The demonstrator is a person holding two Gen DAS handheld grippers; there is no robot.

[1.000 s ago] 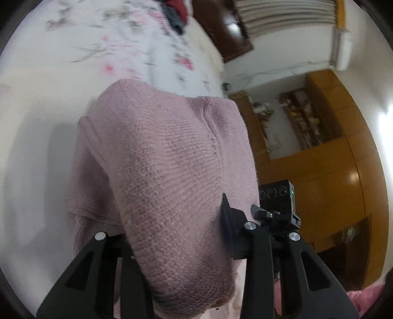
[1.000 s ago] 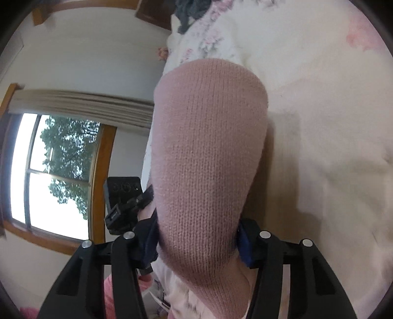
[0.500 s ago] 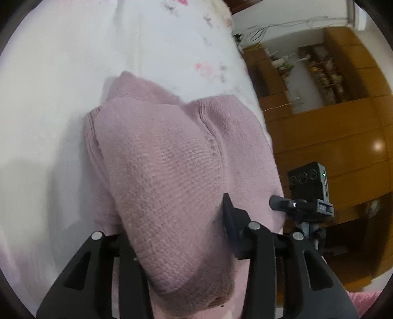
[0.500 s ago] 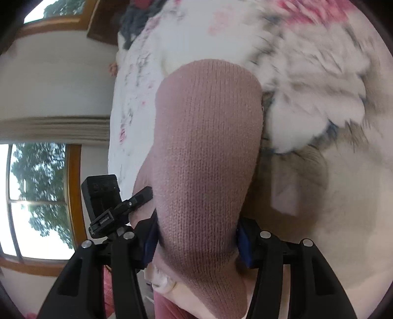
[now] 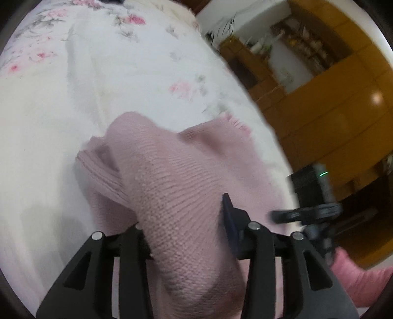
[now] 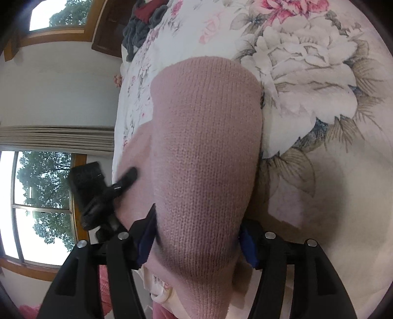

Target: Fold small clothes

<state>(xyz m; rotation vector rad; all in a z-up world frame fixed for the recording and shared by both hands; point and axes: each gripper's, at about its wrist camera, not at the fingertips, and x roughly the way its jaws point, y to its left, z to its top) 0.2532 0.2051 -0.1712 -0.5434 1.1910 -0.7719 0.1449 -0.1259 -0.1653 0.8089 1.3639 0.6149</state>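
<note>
Both the left gripper (image 5: 188, 235) and the right gripper (image 6: 197, 235) clamp bunched folds of a dusty-pink knitted sweater (image 5: 172, 176), its free part draped on the white floral bedspread (image 5: 73, 98).

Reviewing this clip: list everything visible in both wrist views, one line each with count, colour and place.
knit sweater: one, dusty pink, draped between both grippers, far edge lying on the bed
bedspread: one, white with pink and grey flowers, under the sweater
pile of clothes: one heap, dark grey and red, far end of the bed
wooden cabinet: one, orange-brown, beside the bed, open shelf of small items
window: wood-framed, trees outside, left in the right wrist view
curtain: one, beige, gathered above the window
left gripper: black, shut on the sweater
right gripper: black with blue pads, shut on the sweater
</note>
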